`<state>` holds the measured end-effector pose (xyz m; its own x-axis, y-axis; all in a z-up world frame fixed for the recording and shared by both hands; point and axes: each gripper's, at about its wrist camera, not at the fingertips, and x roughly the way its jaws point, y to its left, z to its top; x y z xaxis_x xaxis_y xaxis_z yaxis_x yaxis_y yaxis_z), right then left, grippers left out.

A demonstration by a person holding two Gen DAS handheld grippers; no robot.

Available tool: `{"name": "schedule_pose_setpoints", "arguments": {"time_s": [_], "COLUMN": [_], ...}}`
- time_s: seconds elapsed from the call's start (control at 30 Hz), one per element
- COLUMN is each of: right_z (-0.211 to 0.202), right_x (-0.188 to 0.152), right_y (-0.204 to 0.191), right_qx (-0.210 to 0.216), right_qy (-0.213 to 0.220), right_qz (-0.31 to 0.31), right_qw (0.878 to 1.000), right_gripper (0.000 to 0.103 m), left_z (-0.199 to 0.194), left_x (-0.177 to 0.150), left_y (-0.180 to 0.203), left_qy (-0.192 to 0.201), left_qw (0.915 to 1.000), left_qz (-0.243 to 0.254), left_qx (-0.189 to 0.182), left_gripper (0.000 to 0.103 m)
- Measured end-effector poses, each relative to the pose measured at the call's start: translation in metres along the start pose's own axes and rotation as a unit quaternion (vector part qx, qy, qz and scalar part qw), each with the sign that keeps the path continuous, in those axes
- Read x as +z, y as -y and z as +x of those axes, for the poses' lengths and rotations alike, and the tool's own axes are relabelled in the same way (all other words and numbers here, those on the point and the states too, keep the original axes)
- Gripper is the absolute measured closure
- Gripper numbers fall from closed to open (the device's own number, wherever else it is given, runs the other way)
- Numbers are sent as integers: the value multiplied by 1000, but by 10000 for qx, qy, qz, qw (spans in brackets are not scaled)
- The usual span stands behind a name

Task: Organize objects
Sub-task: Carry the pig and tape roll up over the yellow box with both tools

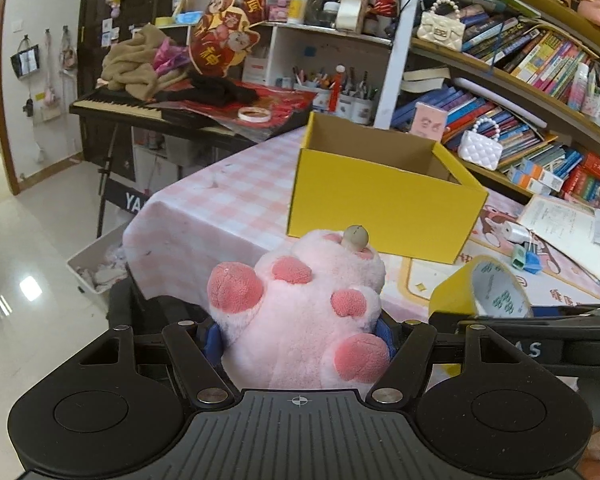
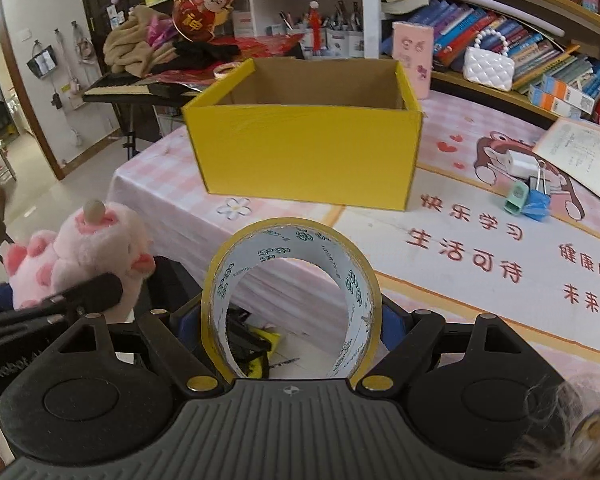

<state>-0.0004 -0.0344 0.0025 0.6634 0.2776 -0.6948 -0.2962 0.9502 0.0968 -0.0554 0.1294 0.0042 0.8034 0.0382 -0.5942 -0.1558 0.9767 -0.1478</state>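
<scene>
Pink plush toy (image 1: 300, 312) sitting clamped in your left gripper (image 1: 304, 340), off the table edge | yellow tape roll (image 2: 292, 296) being pinched by your right gripper (image 2: 292, 332) | yellow cardboard box (image 2: 304, 148) standing open ahead on pink tablecloth (image 2: 480, 240), apart from both

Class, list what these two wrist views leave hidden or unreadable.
- Yellow box floor: right wrist view, hidden by its front wall; left wrist view likewise.
- Left hand-held gripper pads: left wrist view, buried behind the pink plush toy.
- Open book text: right wrist view, too small, cut by the edge.
</scene>
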Motion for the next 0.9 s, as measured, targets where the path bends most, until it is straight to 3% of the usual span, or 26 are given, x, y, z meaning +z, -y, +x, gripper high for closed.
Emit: {"name": "schedule_pose_setpoints", "arguments": {"time_s": [0.27,0.57,0.9], "right_z": [-13,3,46], "right_x": [18,79,150], "right_y": [5,29,58], "right_qx": [-308,-464,-440], "right_qy": [572,1103,1446], "right_qz": [68,273,297], "right_qw": [9979,9924,9881], "right_gripper": [21,21,21], "left_z": [4,25,95], "left_x": [38,91,140], "left_y": [2,11,45], "left_qy": [612,1147,1143], "left_qw": [9975,9926,9929], "left_qz": [-74,-103,74], "left_qx": [-348,-377,-309], "left_gripper": [34,34,34]}}
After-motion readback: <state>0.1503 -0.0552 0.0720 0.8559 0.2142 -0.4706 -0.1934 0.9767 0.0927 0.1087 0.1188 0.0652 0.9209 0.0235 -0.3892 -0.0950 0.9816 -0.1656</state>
